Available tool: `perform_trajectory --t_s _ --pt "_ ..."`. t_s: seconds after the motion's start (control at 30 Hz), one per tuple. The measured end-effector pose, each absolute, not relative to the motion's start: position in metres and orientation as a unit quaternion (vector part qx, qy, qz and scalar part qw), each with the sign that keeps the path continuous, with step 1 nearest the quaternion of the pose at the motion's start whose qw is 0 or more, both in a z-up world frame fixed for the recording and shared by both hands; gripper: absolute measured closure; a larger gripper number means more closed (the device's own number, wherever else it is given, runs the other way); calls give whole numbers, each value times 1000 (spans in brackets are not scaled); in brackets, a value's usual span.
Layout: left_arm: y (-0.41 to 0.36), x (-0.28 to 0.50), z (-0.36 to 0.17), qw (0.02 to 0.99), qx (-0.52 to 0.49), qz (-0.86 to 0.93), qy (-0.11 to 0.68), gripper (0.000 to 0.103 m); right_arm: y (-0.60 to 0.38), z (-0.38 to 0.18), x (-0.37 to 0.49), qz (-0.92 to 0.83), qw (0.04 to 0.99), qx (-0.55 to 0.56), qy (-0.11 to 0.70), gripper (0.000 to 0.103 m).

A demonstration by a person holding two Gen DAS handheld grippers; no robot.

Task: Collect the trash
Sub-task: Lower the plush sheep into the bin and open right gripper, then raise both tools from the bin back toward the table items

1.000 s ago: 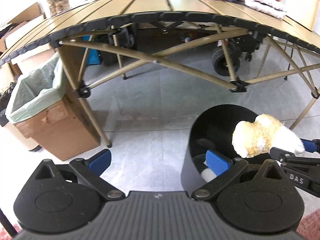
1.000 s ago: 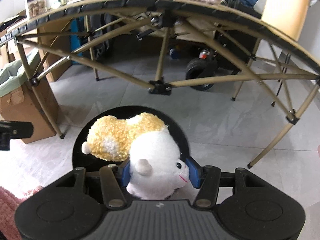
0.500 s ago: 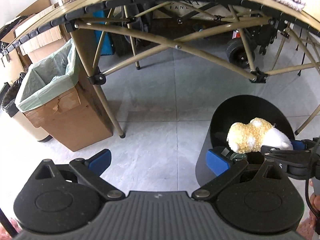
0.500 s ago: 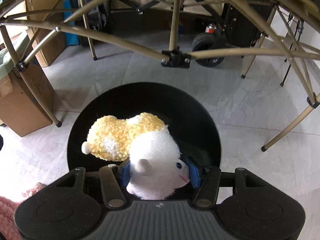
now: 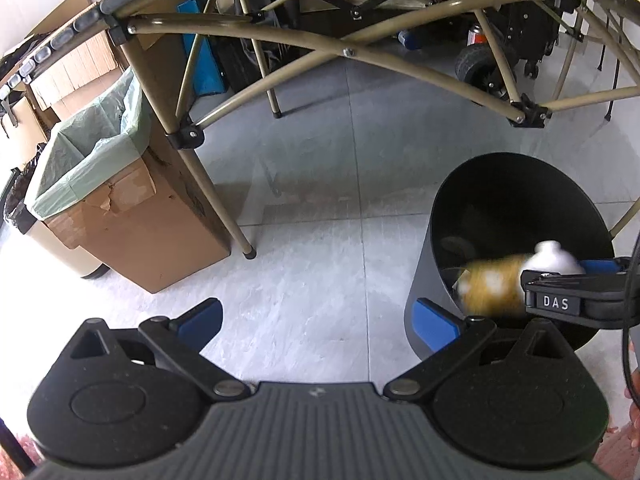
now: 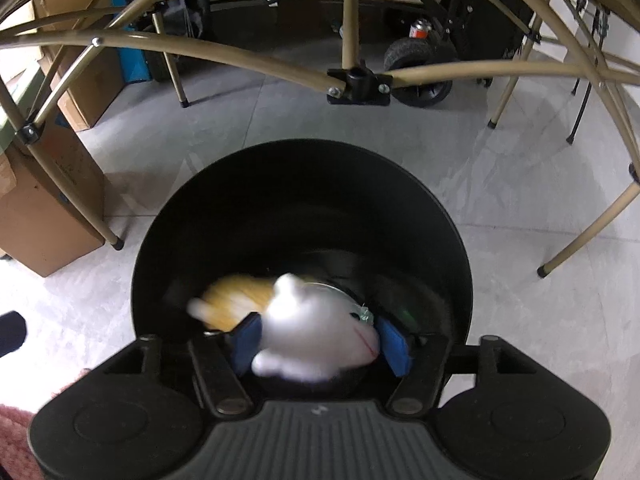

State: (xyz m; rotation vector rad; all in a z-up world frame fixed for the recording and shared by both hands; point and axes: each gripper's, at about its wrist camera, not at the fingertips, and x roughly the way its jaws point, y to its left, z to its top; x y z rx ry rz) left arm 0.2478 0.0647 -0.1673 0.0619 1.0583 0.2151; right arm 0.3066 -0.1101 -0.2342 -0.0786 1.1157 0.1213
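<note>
Right hand-held gripper (image 6: 318, 340) over the mouth of the black bin (image 6: 448, 224), jaws opening, blue pads drawing away from the white head of the plush toy (image 6: 316, 332) between them; toy motion-blurred, slipping free rather than clamped, its yellow-orange body hanging past the left pad toward the bin's dark interior. Same toy in the left wrist view (image 5: 496, 286), streaked with blur just inside the near rim of the black bin (image 5: 500, 176), beside the finger marked DAS. Left hand-held gripper (image 5: 318, 318) spread wide and holding nothing, only grey floor tile (image 5: 312, 200) between its blue pads, right pad just beside the bin's outer wall. Dim shapes already at the bottom of the bin, too dark to name. Further off: folding table frame (image 5: 304, 46) of tan tubes overhead, tabletop itself barely in view, and a cardboard box lined with a green bag (image 5: 100, 168) on the floor to the left, well apart from the bin. Judging progress: this item as good as delivered, release under way and drop into the bin all but certain from this position. Left to do, most likely: lifting the right hand clear and fetching whatever trash remains, none of which shows on the visible floor.
</note>
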Motion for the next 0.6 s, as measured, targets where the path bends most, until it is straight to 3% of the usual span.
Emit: perform_trajectory --t_s 0.03,0.1,0.23,0.6 --pt "65 248 -168 856 29 103 505 0 -111 -234 306 59 846 -35 529 20" --pt "66 249 -171 854 30 104 508 0 -111 -233 306 60 847 -38 527 9" --pt "66 251 -173 852 31 107 511 0 -115 -232 306 57 846 -33 528 1" --pt "64 252 -173 853 34 106 510 0 -119 -223 303 50 853 -35 518 0"
